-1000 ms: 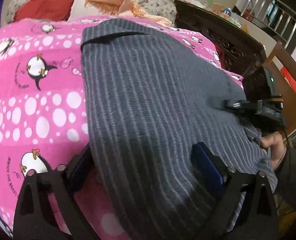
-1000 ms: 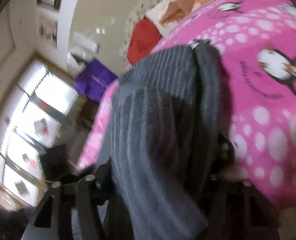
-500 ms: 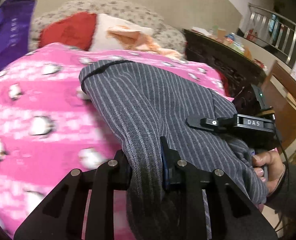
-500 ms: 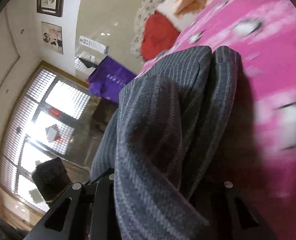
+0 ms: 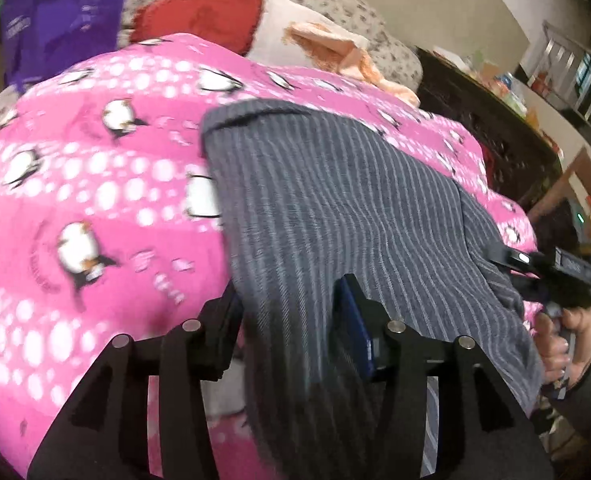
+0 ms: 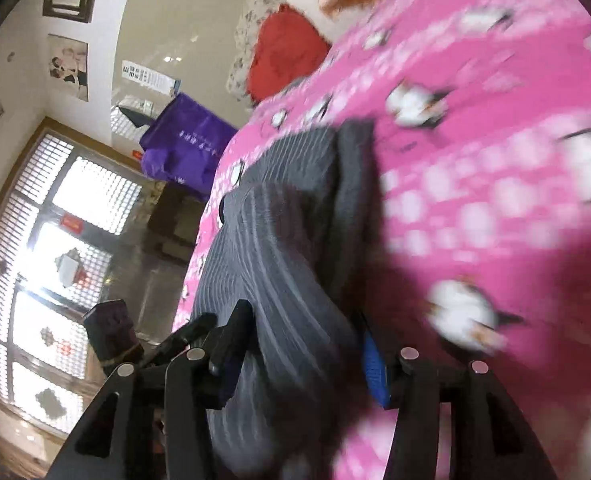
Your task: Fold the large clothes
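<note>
Grey striped cloth fills the bottom of both views — the garment [image 5: 335, 208] runs between the left gripper [image 5: 291, 320] fingers at lower centre, and the right gripper [image 6: 303, 344] straddles its other edge the same way. Both sets of jaws are opening, fabric between them, pads seemingly no longer pinching. It looks soft, limp and fairly weighty, likely to sag and slide unless taken at a hem or corner. Beyond it spreads the pink penguin blanket [image 5: 95, 200], then the red cushion [image 5: 199, 12] at the upper left — past that, bare wall.
</note>
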`<move>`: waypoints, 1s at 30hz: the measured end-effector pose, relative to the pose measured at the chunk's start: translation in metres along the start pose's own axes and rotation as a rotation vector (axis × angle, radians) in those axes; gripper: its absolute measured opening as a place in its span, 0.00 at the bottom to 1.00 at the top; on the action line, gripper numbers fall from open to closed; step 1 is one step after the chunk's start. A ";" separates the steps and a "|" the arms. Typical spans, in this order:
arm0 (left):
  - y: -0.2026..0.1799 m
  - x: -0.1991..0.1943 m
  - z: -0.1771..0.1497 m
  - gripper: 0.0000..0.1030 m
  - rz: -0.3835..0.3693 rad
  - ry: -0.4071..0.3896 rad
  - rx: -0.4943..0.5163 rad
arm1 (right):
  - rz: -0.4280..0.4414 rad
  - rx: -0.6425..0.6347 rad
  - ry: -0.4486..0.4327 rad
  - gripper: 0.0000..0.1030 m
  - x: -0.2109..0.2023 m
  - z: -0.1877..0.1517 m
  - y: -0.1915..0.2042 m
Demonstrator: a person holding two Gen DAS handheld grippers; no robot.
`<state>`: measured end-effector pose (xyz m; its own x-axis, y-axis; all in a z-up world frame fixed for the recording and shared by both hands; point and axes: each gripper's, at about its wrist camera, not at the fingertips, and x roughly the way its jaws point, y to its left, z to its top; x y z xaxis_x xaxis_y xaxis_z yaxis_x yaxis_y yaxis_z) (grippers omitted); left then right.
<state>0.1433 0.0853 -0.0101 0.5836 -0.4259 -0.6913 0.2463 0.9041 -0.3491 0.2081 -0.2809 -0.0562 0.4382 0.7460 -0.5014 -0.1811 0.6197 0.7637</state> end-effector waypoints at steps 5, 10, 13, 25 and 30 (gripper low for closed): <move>-0.006 -0.060 -0.019 0.46 0.020 -0.101 -0.002 | -0.171 -0.272 -0.051 0.32 -0.044 -0.015 0.060; -0.042 -0.088 -0.051 0.46 0.004 -0.129 0.076 | -0.227 -0.595 -0.022 0.12 -0.032 -0.074 0.138; -0.051 -0.055 -0.080 0.46 0.025 0.006 0.124 | -0.314 -0.663 0.067 0.12 0.006 -0.104 0.128; -0.054 -0.068 -0.065 0.46 0.049 -0.078 0.060 | -0.354 -0.549 0.026 0.16 -0.001 -0.093 0.115; -0.043 -0.060 0.005 0.48 0.111 -0.175 -0.046 | -0.483 -0.454 -0.186 0.18 0.000 -0.038 0.153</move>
<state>0.1015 0.0724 0.0498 0.7316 -0.3081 -0.6082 0.1396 0.9408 -0.3087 0.1467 -0.1764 0.0448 0.6991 0.3312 -0.6337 -0.2608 0.9433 0.2053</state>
